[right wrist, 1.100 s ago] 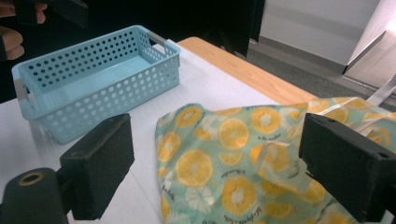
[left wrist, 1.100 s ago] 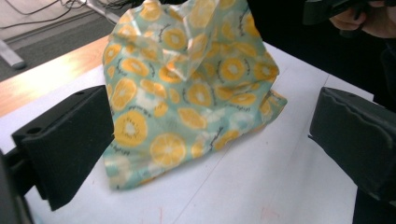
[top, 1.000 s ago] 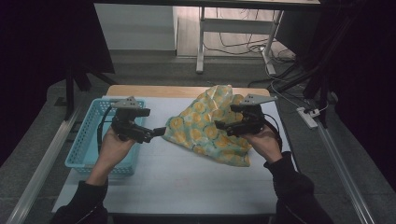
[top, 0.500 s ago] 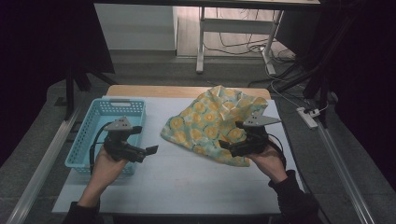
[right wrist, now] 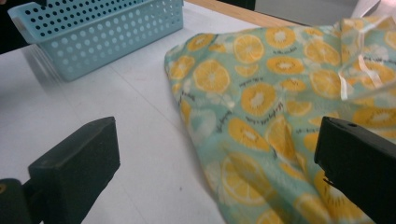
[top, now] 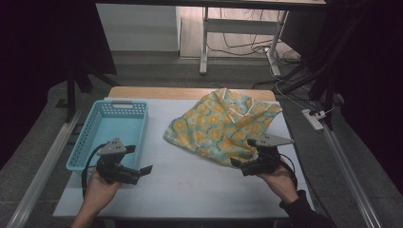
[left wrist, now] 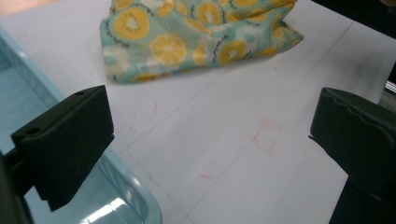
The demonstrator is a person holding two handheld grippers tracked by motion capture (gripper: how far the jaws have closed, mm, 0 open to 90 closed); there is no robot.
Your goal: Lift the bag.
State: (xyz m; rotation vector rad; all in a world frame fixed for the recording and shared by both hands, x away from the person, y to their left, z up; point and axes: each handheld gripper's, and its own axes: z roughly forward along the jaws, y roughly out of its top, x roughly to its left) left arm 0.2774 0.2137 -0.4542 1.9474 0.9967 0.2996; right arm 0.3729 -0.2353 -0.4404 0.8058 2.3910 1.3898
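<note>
A teal cloth with orange-slice print (top: 223, 126) lies crumpled on the white table, right of centre. My left gripper (top: 142, 172) hovers open near the front left, well apart from the cloth (left wrist: 196, 37), nothing between its jaws (left wrist: 210, 140). My right gripper (top: 237, 166) sits at the cloth's near right edge. Its jaws have just been opening and stand wide (right wrist: 215, 163). The cloth (right wrist: 280, 93) lies on the table ahead of and below them, not pinched.
A light blue perforated basket (top: 119, 107) stands empty at the table's left, its rim (left wrist: 140, 205) right beside my left gripper. Faint red marks show on the tabletop (left wrist: 266, 135). A wooden strip runs along the far edge (top: 157, 91).
Both hands have drawn back toward the near edge and sunk lower. The left gripper has left the cloth's left edge. The cloth has settled flatter on the table.
</note>
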